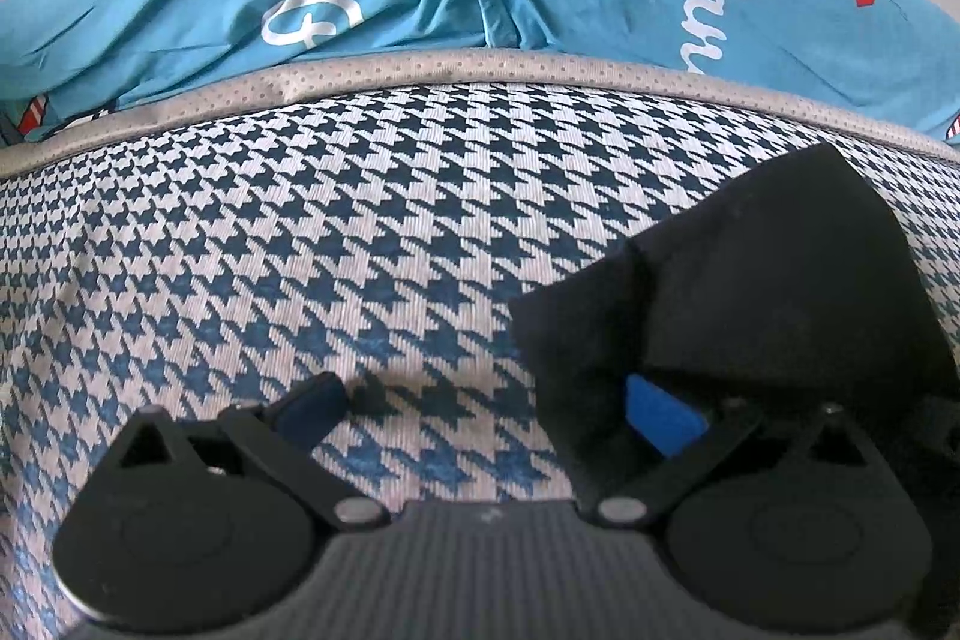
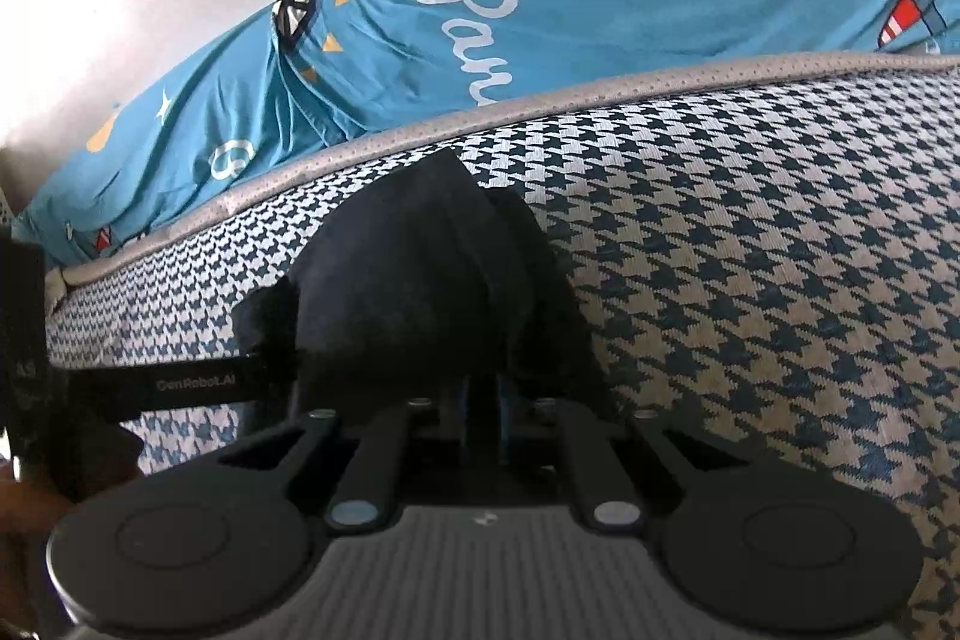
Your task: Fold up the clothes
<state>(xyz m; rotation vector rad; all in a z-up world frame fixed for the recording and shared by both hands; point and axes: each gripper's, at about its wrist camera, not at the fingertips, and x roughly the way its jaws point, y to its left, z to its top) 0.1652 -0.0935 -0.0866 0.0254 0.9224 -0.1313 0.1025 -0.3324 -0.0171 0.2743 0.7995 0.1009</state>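
The right gripper (image 2: 483, 400) is pinching the near edge of the black garment (image 2: 420, 280), fingers drawn together on the cloth, while the left gripper (image 1: 486, 412) is standing wide open with one pad (image 1: 660, 415) tucked under a corner. The garment is lying bunched on the houndstooth mattress (image 1: 300, 220); if only one side is lifting, it is likely sagging crooked. Beyond, the blue printed quilt (image 2: 600, 10) is crowding the far edge.
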